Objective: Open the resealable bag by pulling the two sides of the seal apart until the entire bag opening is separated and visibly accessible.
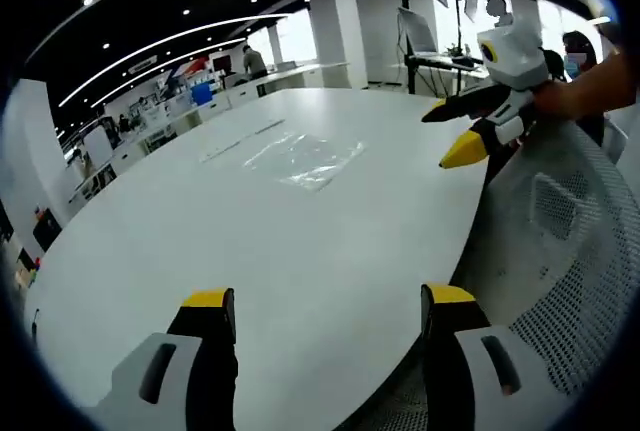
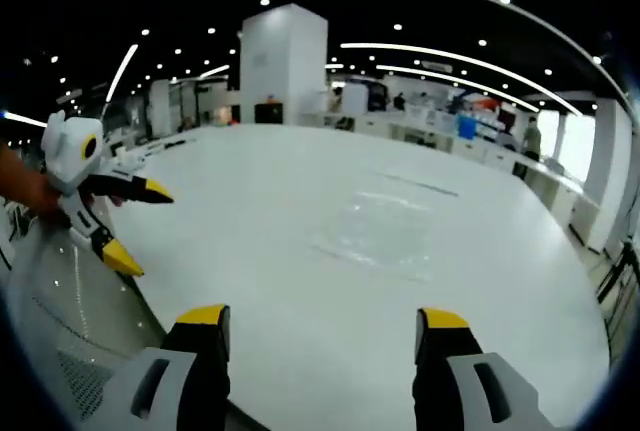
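Yellow-tipped jaws of the left gripper rise from the bottom of the left gripper view, spread wide with nothing between them, hanging over the near edge of a large white table. Farther across the tabletop lies the clear resealable bag, flat and nearly see-through, well apart from both jaws and touched by nothing; whether its seal is pressed shut cannot be told at this range. At the right of that view the right gripper comes in, held by a person's hand, its two yellow-tipped jaws parted and empty above the table's rim. A white mesh chair back stands just beside the table edge below it. In the right gripper view the right gripper likewise shows its jaws wide apart and holding nothing, poised over the table, with the bag lying ahead on the surface, well clear of the tips. The left gripper enters there from the left, gripped by a hand, jaws open, over the chair back at the table's edge. Behind, a white pillar stands under rows of ceiling lights
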Demonstrator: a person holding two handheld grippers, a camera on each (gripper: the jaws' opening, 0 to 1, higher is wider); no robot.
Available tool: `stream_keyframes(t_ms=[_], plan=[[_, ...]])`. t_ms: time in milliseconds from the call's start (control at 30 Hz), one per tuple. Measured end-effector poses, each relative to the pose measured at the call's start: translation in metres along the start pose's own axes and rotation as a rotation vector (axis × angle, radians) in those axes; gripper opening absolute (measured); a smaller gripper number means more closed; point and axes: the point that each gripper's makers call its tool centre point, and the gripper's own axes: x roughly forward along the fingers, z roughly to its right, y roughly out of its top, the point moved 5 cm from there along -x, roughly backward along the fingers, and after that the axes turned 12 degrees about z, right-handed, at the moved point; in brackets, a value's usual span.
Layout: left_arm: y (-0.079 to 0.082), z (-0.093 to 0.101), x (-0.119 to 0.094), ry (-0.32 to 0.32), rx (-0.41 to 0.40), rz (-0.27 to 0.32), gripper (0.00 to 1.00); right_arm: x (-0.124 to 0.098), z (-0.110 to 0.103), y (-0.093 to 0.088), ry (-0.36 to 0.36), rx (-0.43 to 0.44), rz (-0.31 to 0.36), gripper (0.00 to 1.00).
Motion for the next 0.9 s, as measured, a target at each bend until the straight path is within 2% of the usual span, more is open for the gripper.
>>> stream_keyframes(t_ms=[333,900], plan=[[-0.0023,0.0002,-0.0003,-0.006,0.010,-0.011,0.75,0.0007,-0.0019,-0.0004,0.008,-0.005,-0.007,0.74],[0.0002,-0.0019,0.0000,0.007,0.003,0.014,0.75,0.0016,-0.0018,-0.0044,0.011,0.004,-0.023,0.74]])
